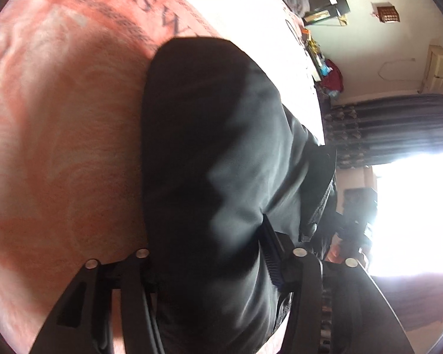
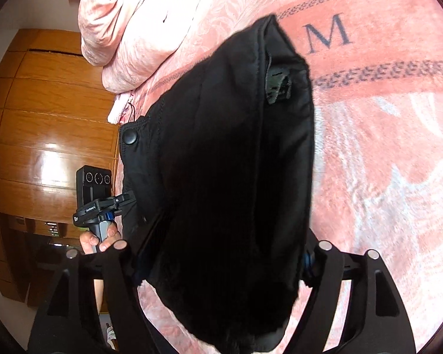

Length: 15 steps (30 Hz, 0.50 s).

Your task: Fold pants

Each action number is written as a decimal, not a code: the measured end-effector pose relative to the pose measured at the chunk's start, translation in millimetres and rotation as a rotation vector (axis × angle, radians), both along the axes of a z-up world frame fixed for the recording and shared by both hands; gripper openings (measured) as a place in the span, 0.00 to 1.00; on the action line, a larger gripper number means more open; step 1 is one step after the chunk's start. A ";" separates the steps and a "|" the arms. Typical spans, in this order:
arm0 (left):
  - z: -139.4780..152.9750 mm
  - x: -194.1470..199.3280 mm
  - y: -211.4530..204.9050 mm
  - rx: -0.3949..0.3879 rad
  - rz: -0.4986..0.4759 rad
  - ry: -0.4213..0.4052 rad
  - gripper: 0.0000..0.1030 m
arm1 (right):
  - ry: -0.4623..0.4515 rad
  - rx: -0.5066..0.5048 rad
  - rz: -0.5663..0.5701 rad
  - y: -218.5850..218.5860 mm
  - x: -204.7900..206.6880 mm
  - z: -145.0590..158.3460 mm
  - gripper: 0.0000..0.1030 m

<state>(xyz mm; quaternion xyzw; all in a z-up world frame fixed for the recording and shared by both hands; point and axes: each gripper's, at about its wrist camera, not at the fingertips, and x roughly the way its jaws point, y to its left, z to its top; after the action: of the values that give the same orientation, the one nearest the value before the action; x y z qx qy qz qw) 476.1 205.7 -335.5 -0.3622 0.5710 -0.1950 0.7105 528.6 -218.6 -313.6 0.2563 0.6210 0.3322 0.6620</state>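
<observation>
Black pants (image 2: 221, 162) drape between both my grippers' fingers (grip unclear, pads hidden); they could slide onto the pink bedspread (image 2: 384, 177), unfolding.

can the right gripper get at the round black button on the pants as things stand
Probably not directly: the right gripper has folded black pants bunched between its fingers, and the button sits off to the side, near the edge.

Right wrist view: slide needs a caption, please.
Black pants draped between the right claw over a pink blanket.
</observation>
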 end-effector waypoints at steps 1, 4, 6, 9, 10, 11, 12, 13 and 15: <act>7.9 -4.1 2.8 0.048 0.025 -0.016 0.56 | -0.025 -0.025 -0.021 -8.2 -2.5 6.2 0.75; 40.1 -24.0 4.8 0.224 0.096 -0.123 0.56 | -0.166 -0.136 -0.142 -26.8 -2.4 40.2 0.76; 62.1 -39.4 -3.3 0.332 0.114 -0.213 0.56 | -0.277 -0.151 -0.191 -32.7 -5.0 73.1 0.75; 76.9 -50.9 -24.1 0.425 0.093 -0.263 0.56 | -0.334 -0.107 -0.149 -9.7 -1.8 98.5 0.73; 78.9 -46.4 -36.1 0.470 0.088 -0.267 0.56 | -0.335 -0.106 -0.132 -3.1 -1.1 97.9 0.72; 76.9 -49.0 -40.0 0.504 0.086 -0.263 0.56 | -0.322 -0.109 -0.121 7.0 3.7 94.7 0.71; 70.9 -55.1 -36.6 0.540 0.075 -0.244 0.56 | -0.297 -0.112 -0.111 19.4 11.8 87.7 0.68; 64.1 -61.5 -30.4 0.574 0.068 -0.224 0.56 | -0.276 -0.135 -0.110 31.1 20.5 79.2 0.68; 56.1 -64.5 -29.7 0.603 0.052 -0.200 0.58 | -0.213 -0.195 -0.122 38.2 31.3 50.6 0.65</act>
<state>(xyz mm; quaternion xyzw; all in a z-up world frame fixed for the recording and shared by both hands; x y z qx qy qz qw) 411.6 176.0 -279.4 -0.1288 0.5209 -0.0337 0.8432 559.9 -180.4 -263.0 0.1911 0.5598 0.2548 0.7649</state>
